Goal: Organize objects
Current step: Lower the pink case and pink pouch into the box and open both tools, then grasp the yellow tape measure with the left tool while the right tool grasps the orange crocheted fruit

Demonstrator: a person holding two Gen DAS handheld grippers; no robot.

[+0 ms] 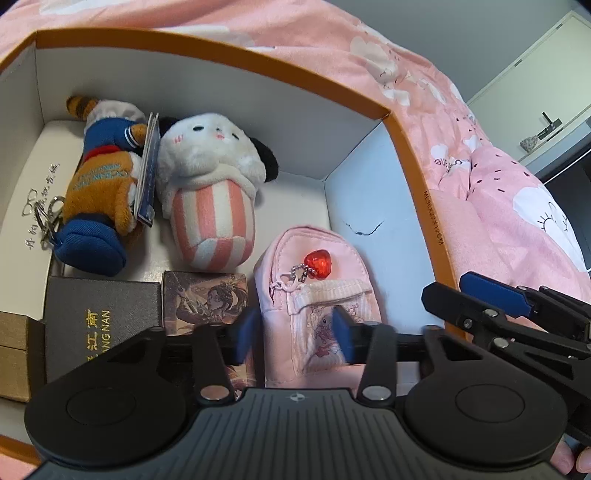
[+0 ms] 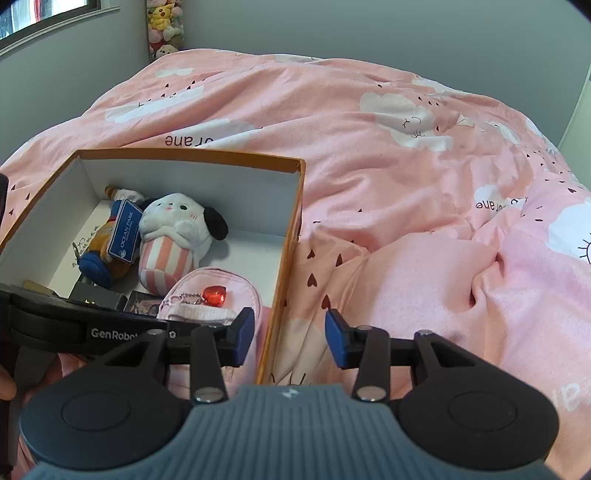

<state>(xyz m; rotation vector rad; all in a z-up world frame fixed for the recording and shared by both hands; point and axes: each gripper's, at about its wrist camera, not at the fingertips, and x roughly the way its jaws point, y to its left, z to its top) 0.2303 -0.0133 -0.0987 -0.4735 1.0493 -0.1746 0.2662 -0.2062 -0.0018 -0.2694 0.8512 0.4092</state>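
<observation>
An orange-edged white box lies on the pink bed. Inside are a blue and brown plush, a white dog plush in a striped cup, a small pink backpack with a red heart charm, a black box with gold letters and an illustrated card box. My left gripper is open, its fingers on either side of the backpack's lower part. My right gripper is open and empty, straddling the box's right wall. The backpack also shows in the right wrist view.
A pink cloud-print duvet covers the bed around the box. A tan box sits at the box's near left. A keyring hangs off the blue plush. Cabinets stand beyond the bed. Plush toys hang in the room's corner.
</observation>
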